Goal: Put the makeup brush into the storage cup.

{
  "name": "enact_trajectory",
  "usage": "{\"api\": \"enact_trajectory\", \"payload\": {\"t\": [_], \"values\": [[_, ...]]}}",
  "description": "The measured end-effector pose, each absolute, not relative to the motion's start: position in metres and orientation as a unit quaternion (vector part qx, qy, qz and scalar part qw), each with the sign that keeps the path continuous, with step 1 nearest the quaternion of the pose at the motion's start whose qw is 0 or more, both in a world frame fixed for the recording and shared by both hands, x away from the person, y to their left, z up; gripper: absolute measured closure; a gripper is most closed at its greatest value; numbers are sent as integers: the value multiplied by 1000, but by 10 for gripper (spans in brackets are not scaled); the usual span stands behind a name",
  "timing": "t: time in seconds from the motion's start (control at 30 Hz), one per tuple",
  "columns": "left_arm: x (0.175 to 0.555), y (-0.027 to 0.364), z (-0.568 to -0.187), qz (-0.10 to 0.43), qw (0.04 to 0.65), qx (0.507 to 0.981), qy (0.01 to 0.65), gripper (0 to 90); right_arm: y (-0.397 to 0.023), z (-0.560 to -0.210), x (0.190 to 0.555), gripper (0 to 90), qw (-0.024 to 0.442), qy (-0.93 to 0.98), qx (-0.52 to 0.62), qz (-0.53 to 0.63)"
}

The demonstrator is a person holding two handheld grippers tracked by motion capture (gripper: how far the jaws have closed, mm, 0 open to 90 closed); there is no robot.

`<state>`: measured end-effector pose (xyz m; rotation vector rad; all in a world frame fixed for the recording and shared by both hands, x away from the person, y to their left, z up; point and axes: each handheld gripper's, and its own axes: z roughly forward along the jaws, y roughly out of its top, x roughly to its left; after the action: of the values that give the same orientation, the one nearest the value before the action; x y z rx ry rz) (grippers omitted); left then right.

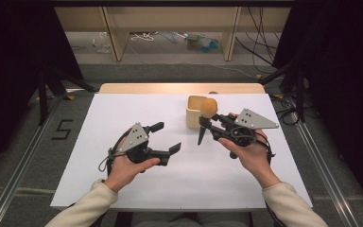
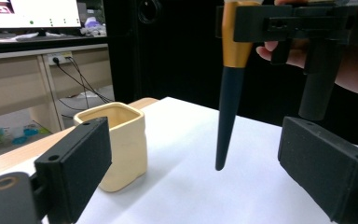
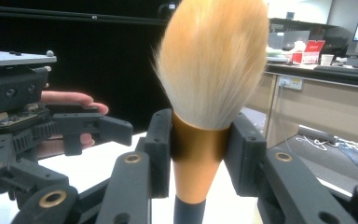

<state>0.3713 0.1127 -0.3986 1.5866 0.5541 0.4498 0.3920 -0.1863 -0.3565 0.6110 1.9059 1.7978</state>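
Observation:
A makeup brush (image 1: 209, 108) with a pale orange bristle head, gold ferrule and dark tapered handle stands upright, bristles up. My right gripper (image 1: 204, 121) is shut on its ferrule, and the handle tip hangs just above the white table (image 1: 123, 113). In the right gripper view the pads clamp the gold ferrule (image 3: 198, 144) below the bristles (image 3: 214, 60). A cream square cup (image 1: 194, 113) stands just behind the brush, empty as far as its inside shows. My left gripper (image 1: 166, 137) is open to the left of the brush, with nothing between its jaws. Its view looks past the jaws at the cup (image 2: 121, 149) and the brush handle (image 2: 226, 116).
The white sheet covers the table except for a strip of wood (image 1: 179, 88) at the far edge. Metal rails (image 1: 23, 156) run along the floor on both sides. Wooden shelving (image 1: 118, 42) and loose cables lie beyond the table.

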Motion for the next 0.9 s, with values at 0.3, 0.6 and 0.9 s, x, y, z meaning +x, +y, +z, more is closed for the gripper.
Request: {"api": "enact_trajectory", "payload": {"t": [0.3,0.6,0.9], "values": [[366,129,-399,204,648,687,258,91,-191,-354,394,659,221,694,230,645],[361,145,-398,214,651,679,264,95,-192,-354,397,659,222,691,233,647],[352,169,-399,227,652,668,278,91,-194,-352,398,659,223,692,234,645]]}}
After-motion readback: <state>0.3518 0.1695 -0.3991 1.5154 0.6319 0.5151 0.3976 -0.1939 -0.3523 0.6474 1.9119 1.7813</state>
